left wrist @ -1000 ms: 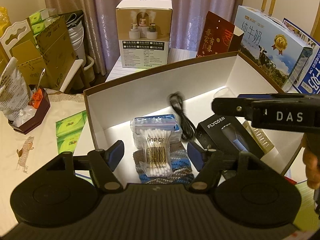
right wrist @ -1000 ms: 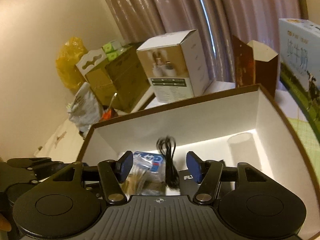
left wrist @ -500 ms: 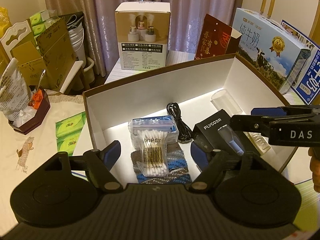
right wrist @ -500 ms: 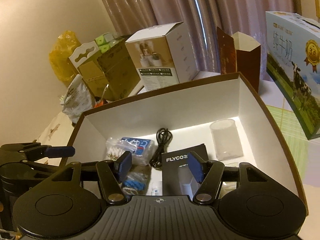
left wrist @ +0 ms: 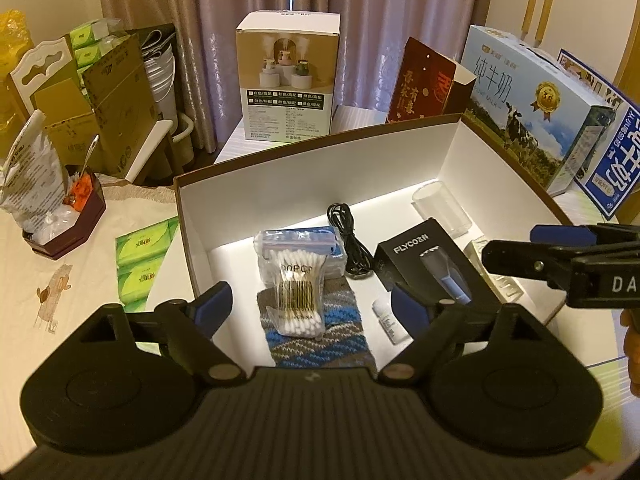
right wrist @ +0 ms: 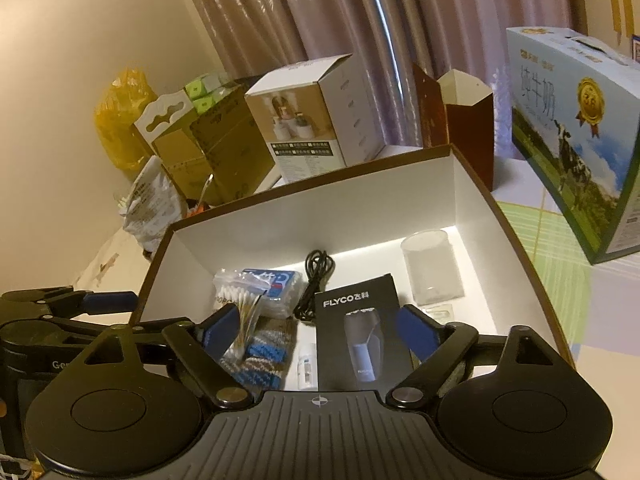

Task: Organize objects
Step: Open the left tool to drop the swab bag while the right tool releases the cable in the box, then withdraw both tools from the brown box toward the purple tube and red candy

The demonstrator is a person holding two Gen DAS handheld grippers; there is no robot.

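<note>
Both tongs, left tongs point(left wrist: 308, 304) and right tongs point(right wrist: 316, 330), hang spread wide and empty above the white box point(left wrist: 320, 168); cotton swabs point(left wrist: 298, 284) at its 9 o'clock, black shaver box point(right wrist: 360, 332) at 3.

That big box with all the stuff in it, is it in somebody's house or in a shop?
Probably a home. Curtains hang behind, a milk carton and tissue packs sit around the box, on a table.

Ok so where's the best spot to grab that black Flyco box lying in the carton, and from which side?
Probably from above, closing across the two long edges of the black Flyco box near its middle. It lies flat on the carton floor, so only the sides offer purchase. The cable and small white bottle crowd its left edge, so come straight down.
</note>
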